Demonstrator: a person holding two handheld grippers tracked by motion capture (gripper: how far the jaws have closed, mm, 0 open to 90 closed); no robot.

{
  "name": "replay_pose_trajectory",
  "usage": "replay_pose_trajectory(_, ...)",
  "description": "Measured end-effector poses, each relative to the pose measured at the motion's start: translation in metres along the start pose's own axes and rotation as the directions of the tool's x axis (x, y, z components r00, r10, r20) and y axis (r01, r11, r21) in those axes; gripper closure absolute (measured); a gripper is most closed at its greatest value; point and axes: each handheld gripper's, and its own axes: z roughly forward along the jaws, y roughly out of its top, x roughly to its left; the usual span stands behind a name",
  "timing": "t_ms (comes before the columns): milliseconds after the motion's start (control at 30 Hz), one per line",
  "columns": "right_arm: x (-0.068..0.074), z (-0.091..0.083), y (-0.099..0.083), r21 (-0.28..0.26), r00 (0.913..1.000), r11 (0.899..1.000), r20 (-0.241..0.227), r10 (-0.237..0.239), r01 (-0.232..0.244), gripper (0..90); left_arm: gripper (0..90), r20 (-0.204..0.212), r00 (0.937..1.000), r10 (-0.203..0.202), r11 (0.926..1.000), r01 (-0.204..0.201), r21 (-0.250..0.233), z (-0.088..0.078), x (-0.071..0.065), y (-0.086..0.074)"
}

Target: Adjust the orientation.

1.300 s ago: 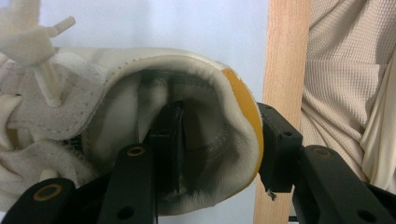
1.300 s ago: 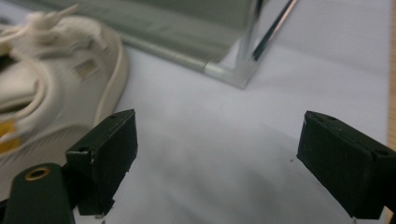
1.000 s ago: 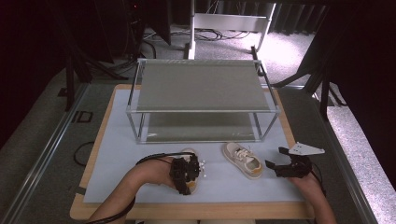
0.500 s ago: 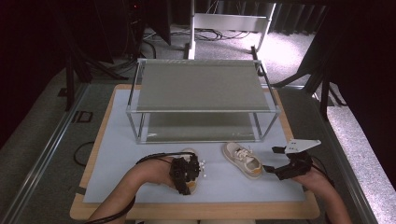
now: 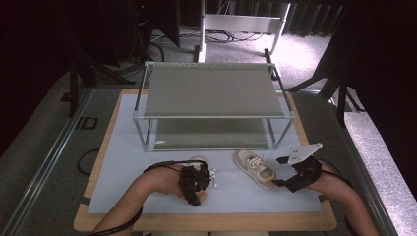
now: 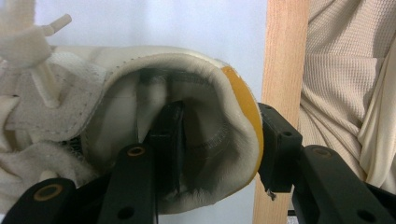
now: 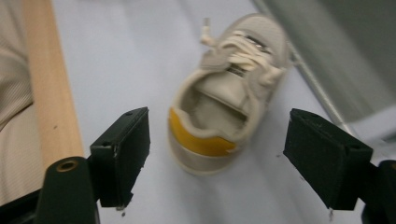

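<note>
From the high view, a two-tier metal shelf rack point(image 5: 212, 105) stands toward the far end of a pale mat point(image 5: 123, 162) laid on a wooden board. Two small cream sneakers lie on the mat in front of the rack. The left sneaker point(image 5: 201, 189) sits just before the rack's near left part and is largely covered by the left gripper point(image 5: 193, 181), which rests on it, the person's forearm coming in from the bottom edge. The right sneaker point(image 5: 254, 168) lies before the rack's near right part, toe angled toward the rack. The right gripper point(image 5: 282, 172) hovers just beside that shoe's heel, on the side away from the rack, its grey three-cornered plate on top.

In the left gripper view, the left gripper point(image 6: 219, 158) is clamped on the heel collar of the left sneaker point(image 6: 140, 102): one jaw sits inside the shoe's opening, the other outside against the yellow heel tab. The board's wooden edge point(image 6: 285, 51) runs just behind the heel, with cream ribbed clothing beyond it.

In the right gripper view, the right gripper point(image 7: 233, 158) is spread wide and holds nothing. The right sneaker point(image 7: 224, 107) lies between and beyond the jaws, its yellow heel tab facing the camera, laces pointing toward the rack's leg point(image 7: 322, 102).
</note>
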Motion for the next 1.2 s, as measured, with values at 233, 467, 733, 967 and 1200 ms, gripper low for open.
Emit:
replay_pose_trajectory(233, 0.004, 0.009, 0.014, 0.079, 0.9936, 0.992, -0.068, -0.09, 0.095, 30.9, 56.3, 0.001, 1.0, 0.001, 1.0, -0.001, -0.002, 0.0, 0.0, 0.0)
replay_pose_trajectory(467, 0.007, 0.021, 0.028, 0.211, 0.9718, 0.952, -0.125, -0.2, 0.223, 42.6, 56.3, 0.009, 0.9999, -0.005, 1.0, 0.005, -0.005, 0.0, 0.0, 0.0)
replay_pose_trajectory(733, 0.008, 0.036, 0.038, 0.315, 0.95, 0.898, -0.16, -0.268, 0.307, 53.9, 56.2, 0.005, 1.0, 0.007, 1.0, -0.007, -0.006, 0.0, 0.001, 0.0)
replay_pose_trajectory(967, 0.005, 0.045, 0.039, 0.348, 0.9426, 0.878, -0.182, -0.28, 0.328, 57.4, 56.2, 0.006, 0.9999, 0.009, 0.9999, -0.009, -0.011, 0.0, 0.001, -0.001)
replay_pose_trajectory(1200, 0.006, 0.045, 0.043, 0.349, 0.9396, 0.878, -0.213, -0.268, 0.329, 64.7, 56.3, 0.011, 0.9999, 0.006, 0.9999, -0.006, -0.011, 0.0, 0.001, -0.001)
